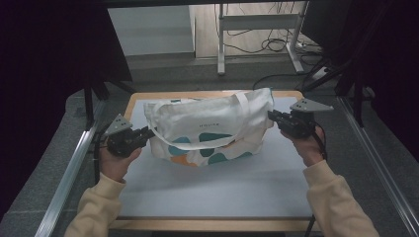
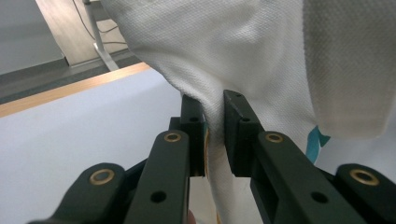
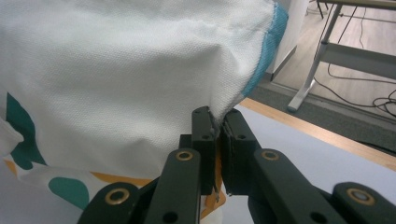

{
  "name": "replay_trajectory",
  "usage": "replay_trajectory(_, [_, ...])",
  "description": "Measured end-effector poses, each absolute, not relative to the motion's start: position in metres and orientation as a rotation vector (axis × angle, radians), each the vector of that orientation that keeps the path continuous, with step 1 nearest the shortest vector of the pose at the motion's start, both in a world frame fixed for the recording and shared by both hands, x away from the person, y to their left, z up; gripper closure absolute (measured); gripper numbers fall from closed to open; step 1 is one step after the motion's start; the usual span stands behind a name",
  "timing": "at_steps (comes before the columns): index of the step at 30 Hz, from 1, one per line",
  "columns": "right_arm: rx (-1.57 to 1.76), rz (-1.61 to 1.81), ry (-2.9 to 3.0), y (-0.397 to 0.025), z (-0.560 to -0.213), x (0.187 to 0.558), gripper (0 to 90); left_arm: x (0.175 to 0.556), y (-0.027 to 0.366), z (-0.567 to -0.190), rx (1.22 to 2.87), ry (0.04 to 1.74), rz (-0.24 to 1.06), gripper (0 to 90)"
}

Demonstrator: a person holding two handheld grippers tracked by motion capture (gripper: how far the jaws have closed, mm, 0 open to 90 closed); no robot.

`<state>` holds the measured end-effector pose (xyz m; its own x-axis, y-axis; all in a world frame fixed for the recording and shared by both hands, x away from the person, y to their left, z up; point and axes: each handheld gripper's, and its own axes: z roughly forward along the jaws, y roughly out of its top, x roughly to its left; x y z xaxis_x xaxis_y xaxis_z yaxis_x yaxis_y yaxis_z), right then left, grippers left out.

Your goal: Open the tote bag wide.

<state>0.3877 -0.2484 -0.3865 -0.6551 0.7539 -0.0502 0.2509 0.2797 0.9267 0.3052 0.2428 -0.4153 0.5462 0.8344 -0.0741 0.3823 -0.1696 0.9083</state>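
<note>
A white canvas tote bag (image 1: pixel 207 129) with teal and orange blobs and a white strap (image 1: pixel 163 139) rests on the table, its mouth side raised. My left gripper (image 1: pixel 146 132) pinches the bag's left edge; in the left gripper view the jaws hold a fold of the white cloth (image 2: pixel 214 116), so this gripper (image 2: pixel 214 122) is shut on it. My right gripper (image 1: pixel 273 117) grips the bag's right edge. Its jaws nip the seam by the teal trim (image 3: pixel 264 51), and that gripper (image 3: pixel 217 130) is shut on the fabric (image 3: pixel 116 79).
The bag rests on a pale grey mat (image 1: pixel 217 182) over a wood-edged table (image 1: pixel 207 224). Metal rails (image 1: pixel 64 177) run along both sides. Beyond the far edge are a desk frame (image 1: pixel 257 22) and floor cables (image 1: pixel 276 44).
</note>
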Motion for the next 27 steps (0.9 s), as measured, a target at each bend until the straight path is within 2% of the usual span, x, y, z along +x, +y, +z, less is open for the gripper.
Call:
replay_trajectory(13, [0.847,1.333,2.069,-0.253,-0.405,0.360,83.7,0.280,0.235,-0.430,1.772,0.965,0.613,80.7])
replay_trajectory(27, [0.898,1.265,2.133,-0.250,-0.440,0.363,83.9,0.279,0.229,-0.456,1.811,0.986,0.597,81.0])
